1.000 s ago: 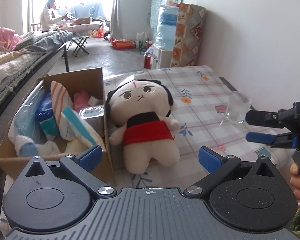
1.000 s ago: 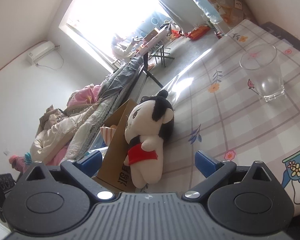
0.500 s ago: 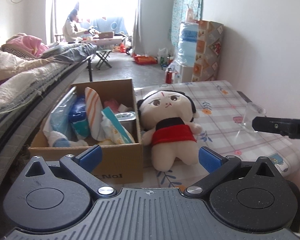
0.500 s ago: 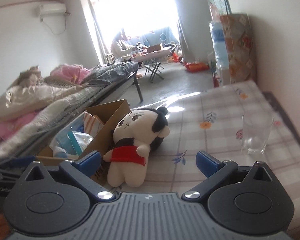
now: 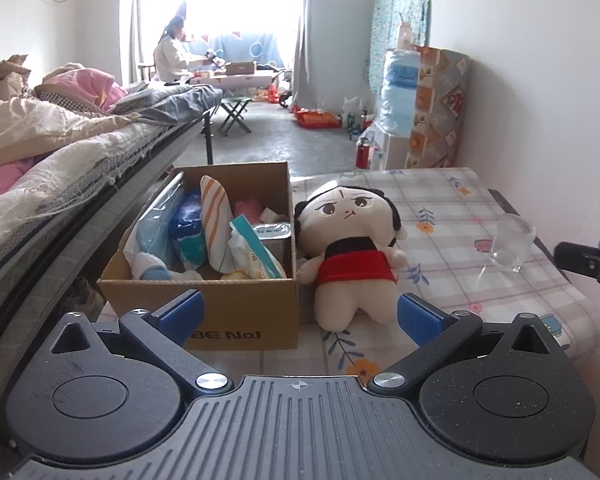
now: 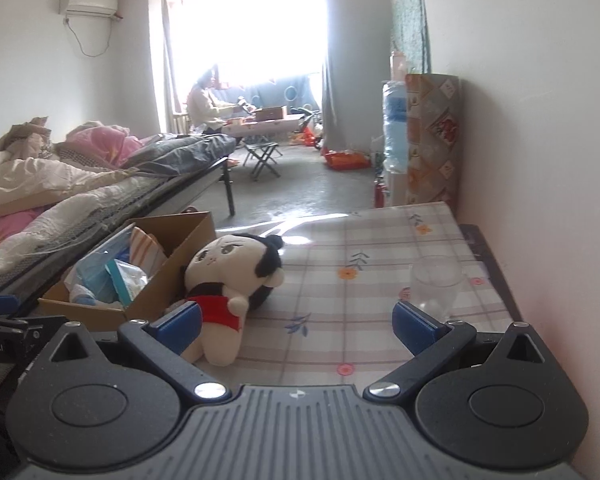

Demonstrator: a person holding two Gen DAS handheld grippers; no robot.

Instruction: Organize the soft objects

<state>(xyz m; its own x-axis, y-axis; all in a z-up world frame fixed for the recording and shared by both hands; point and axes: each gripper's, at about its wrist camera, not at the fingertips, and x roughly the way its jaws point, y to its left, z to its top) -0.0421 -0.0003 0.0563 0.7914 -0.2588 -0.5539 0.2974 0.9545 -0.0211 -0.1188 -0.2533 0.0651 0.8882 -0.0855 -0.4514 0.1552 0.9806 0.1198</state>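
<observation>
Checked cloth covers the table [image 5: 452, 208], where the plush doll [image 5: 352, 252] lies on its back, touching the cardboard box [image 5: 240, 320] on its right side, long axis pointing away from both tools. Left tool [image 5: 300, 316] looks nearer; right tool [image 6: 296, 320] faces it obliquely. Both gape wide, empty. Box contents overlap, hard to separate.

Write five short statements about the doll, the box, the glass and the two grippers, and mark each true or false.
1. The plush doll lies on the table beside the cardboard box, outside it. True.
2. The box is empty. False: it holds soft items and packets.
3. The glass stands upright. True.
4. The left gripper grips the doll. False: it is open and holds nothing.
5. The right gripper is shut on the glass. False: it is open, apart from the glass.
</observation>
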